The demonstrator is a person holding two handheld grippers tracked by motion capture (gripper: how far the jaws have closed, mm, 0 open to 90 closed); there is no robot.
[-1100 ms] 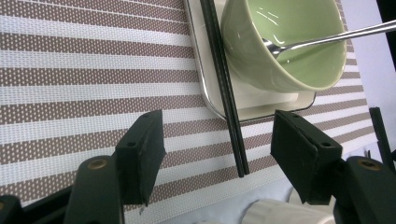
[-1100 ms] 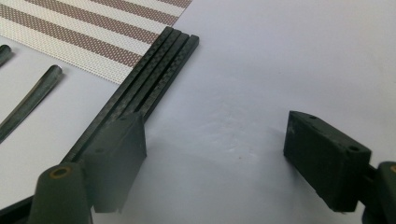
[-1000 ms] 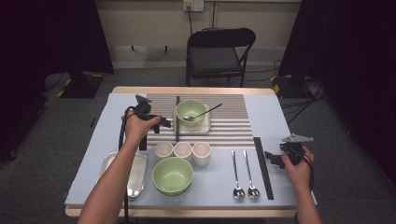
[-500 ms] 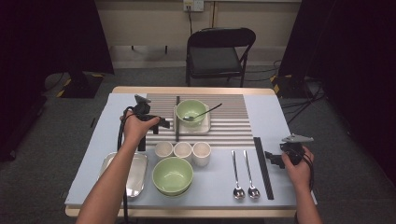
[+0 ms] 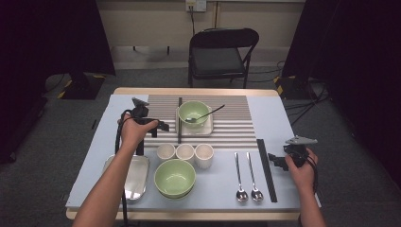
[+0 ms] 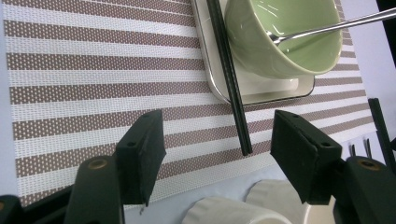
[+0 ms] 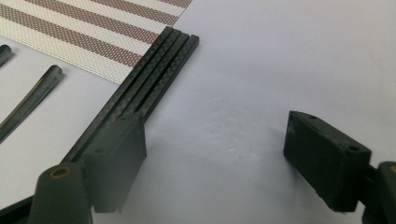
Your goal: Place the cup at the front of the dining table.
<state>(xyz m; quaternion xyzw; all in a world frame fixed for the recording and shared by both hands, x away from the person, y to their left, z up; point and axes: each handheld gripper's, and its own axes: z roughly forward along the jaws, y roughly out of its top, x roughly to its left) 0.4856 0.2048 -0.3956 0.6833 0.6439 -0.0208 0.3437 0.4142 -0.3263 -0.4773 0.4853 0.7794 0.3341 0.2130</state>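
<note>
Hovering over the striped placemat (image 5: 236, 130), the left gripper (image 6: 217, 149) is standing with jaws wide and nothing between the pads; the single black chopstick (image 6: 229, 74) is lying ahead of it, leaning along the edge of the small tray (image 6: 261, 91) beside the green bowl (image 6: 285, 39); the right gripper (image 7: 215, 158) is sitting low over the table (image 7: 280, 56), jaws also spread and gripping nothing, its left jaw just beside the bundle of black chopsticks (image 7: 156, 70).
</note>
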